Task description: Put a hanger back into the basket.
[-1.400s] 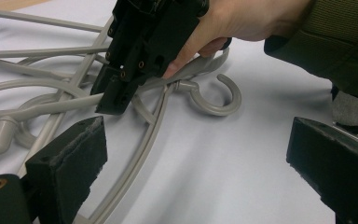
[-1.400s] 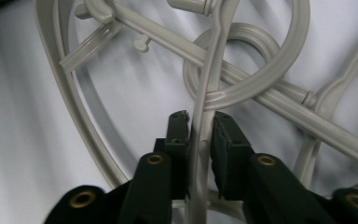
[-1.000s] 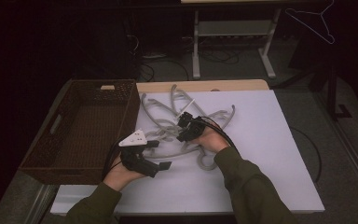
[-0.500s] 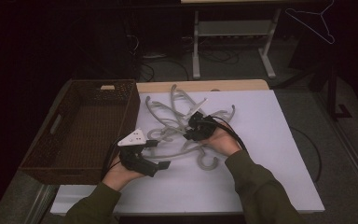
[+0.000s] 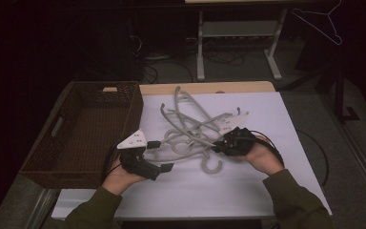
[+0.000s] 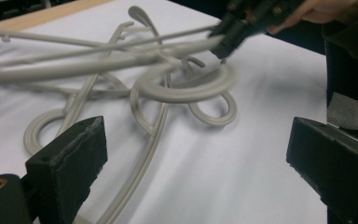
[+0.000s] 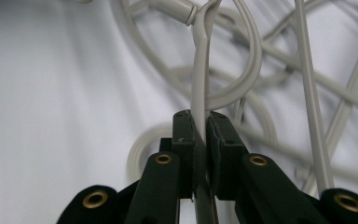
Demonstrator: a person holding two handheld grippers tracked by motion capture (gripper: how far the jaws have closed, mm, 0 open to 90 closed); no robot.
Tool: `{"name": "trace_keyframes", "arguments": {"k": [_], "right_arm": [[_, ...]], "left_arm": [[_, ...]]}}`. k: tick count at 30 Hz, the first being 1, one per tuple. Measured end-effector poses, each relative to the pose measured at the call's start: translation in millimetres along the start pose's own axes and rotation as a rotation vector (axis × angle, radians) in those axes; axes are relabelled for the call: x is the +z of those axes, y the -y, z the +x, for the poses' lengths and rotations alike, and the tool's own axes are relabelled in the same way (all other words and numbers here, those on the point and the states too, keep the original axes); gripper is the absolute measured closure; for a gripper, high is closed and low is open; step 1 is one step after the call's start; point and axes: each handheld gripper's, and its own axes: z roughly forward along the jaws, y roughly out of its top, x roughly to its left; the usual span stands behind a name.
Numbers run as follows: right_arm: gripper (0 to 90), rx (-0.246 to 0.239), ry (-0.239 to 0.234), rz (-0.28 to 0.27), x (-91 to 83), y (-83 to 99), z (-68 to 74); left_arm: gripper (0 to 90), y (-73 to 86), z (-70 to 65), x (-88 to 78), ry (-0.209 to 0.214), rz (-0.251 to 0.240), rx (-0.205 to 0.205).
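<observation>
A tangle of several grey plastic hangers lies in the middle of the white table top. My right gripper is at the pile's right side, shut on a thin bar of one grey hanger, which runs up from between its pads. The hanger's hook is lifted above the others, with the right gripper pulling at it. My left gripper rests at the pile's left front, its jaws wide open with nothing between them.
A dark wicker basket stands on the table's left part, close to my left hand. A wire hanger hangs in the dark at the back right. The table's front edge is near both forearms.
My right gripper has moved to the right and a little up, dragging the gripped hanger out of the pile. The left gripper has stayed in place.
</observation>
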Motion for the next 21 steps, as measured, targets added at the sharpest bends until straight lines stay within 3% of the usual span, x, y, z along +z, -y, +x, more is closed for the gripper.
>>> {"name": "trace_keyframes", "arguments": {"k": [6,11,21], "right_arm": [[81.9,0.000,-0.020,0.014,-18.9,35.7,18.0],[81.7,-0.008,-0.063,0.013,-24.3,50.4,29.3],[81.3,-0.050,-0.131,0.068,-8.5,63.9,23.7]], "left_arm": [[4.8,-0.5,1.7,-1.5,-0.003,-0.009,-0.008],[4.8,0.9,2.3,1.5,-0.003,0.003,-0.005],[4.9,7.7,6.1,11.5,-0.002,0.051,0.017]]}}
